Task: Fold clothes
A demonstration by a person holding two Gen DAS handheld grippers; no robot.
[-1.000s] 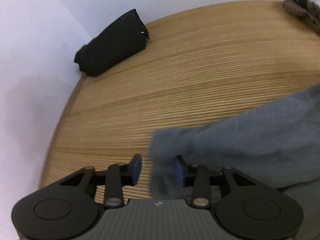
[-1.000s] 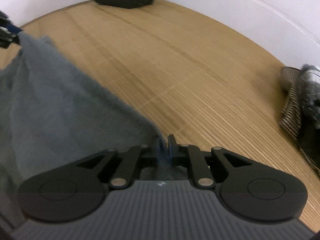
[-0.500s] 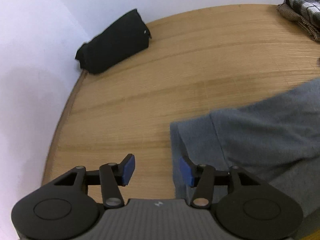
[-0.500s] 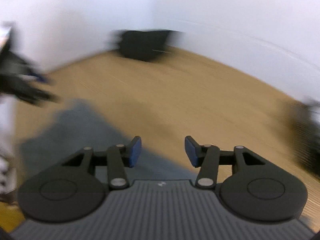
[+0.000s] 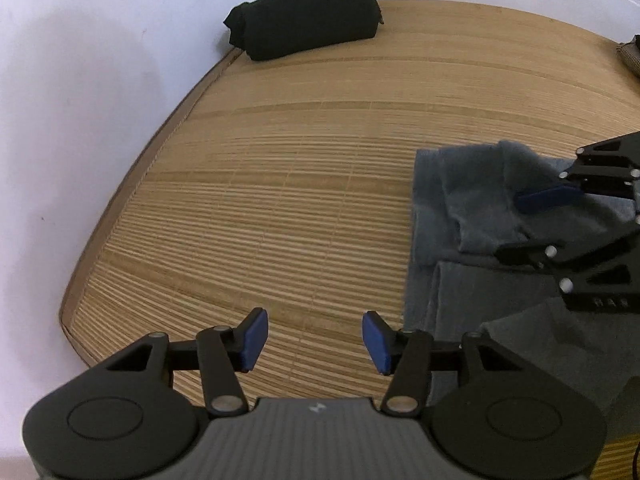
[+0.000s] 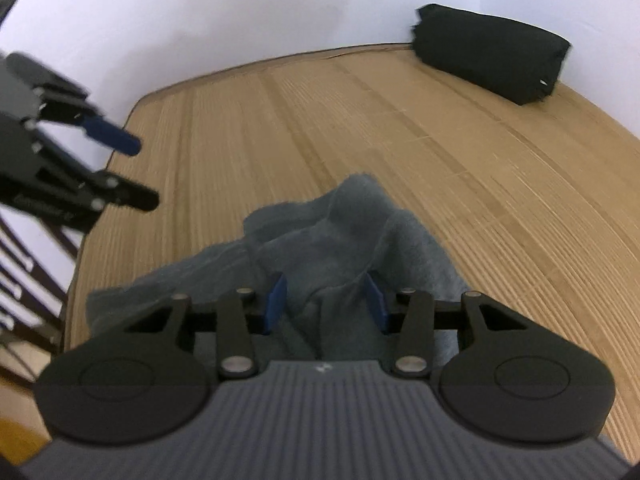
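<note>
Your left tongs (image 5: 314, 340) stood spread over the bare bamboo mat (image 5: 280, 184), blue pads apart with nothing between them; their jaws had just been opening, and the grey garment (image 5: 472, 216) lay just to their right, clear of the pads. Your right tongs (image 6: 326, 306) were spread as well, having just been opening, with a rumpled ridge of the grey garment (image 6: 352, 224) bunched up between the two blue pads. I could not tell whether the pads touched the cloth on either side, but they were not pinching it shut.

The grey garment sat near the front of the mat, partly doubled over itself: in your left wrist view a narrower fold lay on top of a wider layer, with a straight edge running along the left side. Your right tongs (image 5: 532, 224) reached in over that fold from the right edge of that view.

A black folded bundle (image 5: 304, 12) rested at the far edge of the mat, against the white wall (image 5: 80, 60), well apart from the grey garment. In your right wrist view your left tongs (image 6: 132, 172) hung at the left, blurred, over the mat's edge
</note>
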